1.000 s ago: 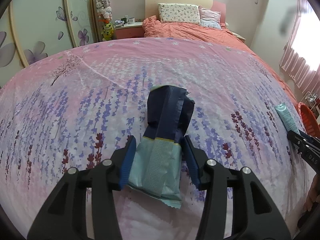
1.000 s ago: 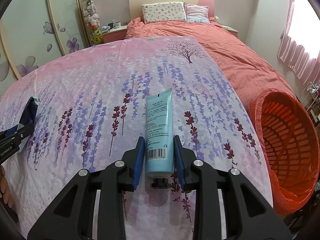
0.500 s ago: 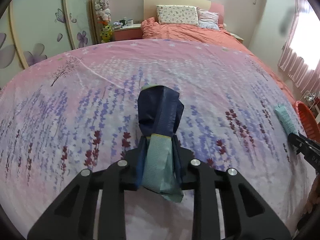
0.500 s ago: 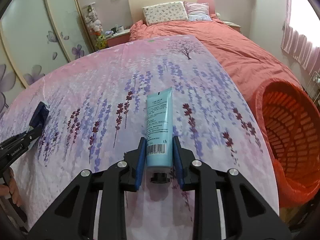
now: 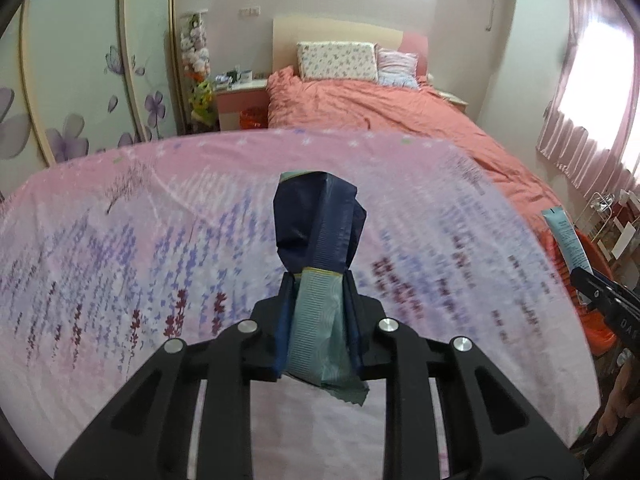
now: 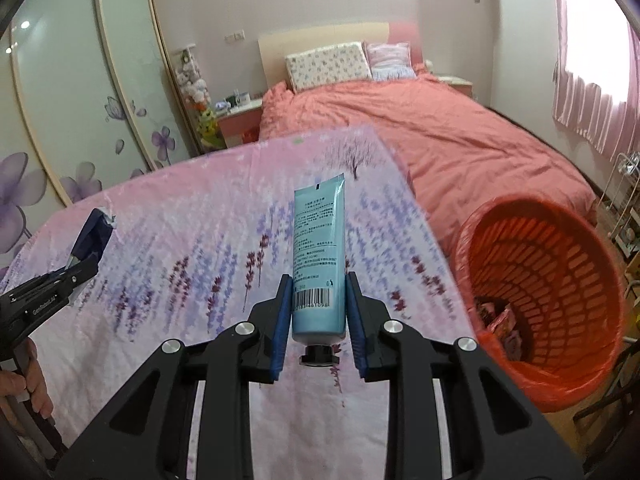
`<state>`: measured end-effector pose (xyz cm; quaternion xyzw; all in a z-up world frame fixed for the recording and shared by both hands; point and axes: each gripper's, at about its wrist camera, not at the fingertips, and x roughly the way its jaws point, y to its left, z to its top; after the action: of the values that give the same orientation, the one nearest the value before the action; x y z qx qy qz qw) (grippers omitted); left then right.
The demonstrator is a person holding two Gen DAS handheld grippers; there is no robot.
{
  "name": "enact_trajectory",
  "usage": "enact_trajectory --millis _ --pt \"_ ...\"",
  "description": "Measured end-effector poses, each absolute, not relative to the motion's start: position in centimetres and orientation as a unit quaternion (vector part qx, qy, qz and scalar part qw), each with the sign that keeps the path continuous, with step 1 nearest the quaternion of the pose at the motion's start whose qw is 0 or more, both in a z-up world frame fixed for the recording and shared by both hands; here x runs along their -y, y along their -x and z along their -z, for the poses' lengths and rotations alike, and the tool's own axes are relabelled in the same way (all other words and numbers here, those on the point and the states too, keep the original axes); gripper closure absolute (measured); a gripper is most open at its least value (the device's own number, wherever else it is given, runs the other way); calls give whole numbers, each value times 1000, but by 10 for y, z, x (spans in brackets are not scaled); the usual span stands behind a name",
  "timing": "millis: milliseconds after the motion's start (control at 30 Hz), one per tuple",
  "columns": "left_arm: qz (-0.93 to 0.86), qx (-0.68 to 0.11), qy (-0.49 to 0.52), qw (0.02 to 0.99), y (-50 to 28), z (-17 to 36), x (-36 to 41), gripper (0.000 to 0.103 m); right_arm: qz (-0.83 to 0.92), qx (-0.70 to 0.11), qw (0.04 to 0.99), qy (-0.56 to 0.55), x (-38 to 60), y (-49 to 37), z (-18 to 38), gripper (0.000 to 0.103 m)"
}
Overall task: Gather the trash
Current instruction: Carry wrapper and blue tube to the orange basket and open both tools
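Observation:
A crumpled wrapper [image 5: 318, 248], dark blue on top and pale teal below, sticks up out of my left gripper [image 5: 318, 292], which is shut on its lower part and holds it above the pink flowered bedspread [image 5: 140, 248]. A light-blue tube [image 6: 318, 248] with a black cap and a barcode is pinched in my right gripper [image 6: 318, 300], lifted off the spread. An orange mesh basket [image 6: 540, 280] stands to the right of the tube, beside the bed's edge. In the right wrist view the left gripper [image 6: 86, 258] with the wrapper [image 6: 94, 232] shows at far left.
Some pink wrappers [image 6: 500, 320] lie in the basket's bottom. Beyond the flowered spread lies a coral duvet [image 6: 420, 128] with pillows [image 6: 328, 64]. A wardrobe with flower decals [image 5: 80, 80] runs along the left wall. A nightstand [image 5: 240, 96] and curtains [image 5: 580, 132] stand farther off.
The left gripper closed on the wrapper and lifted it off the spread. The right gripper rose with the tube, and the basket's opening came further into its view.

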<state>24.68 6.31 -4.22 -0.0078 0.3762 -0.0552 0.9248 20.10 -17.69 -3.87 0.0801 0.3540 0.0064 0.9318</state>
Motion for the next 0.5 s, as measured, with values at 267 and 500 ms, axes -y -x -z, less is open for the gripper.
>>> enact_trajectory --millis 267,500 --pt "97 -351 0 931 -231 6 -18 79 7 -303 950 -72 199 -171 4 76" --pt "156 -328 -9 932 -216 -20 34 79 30 -277 956 -89 231 -154 -7 76"
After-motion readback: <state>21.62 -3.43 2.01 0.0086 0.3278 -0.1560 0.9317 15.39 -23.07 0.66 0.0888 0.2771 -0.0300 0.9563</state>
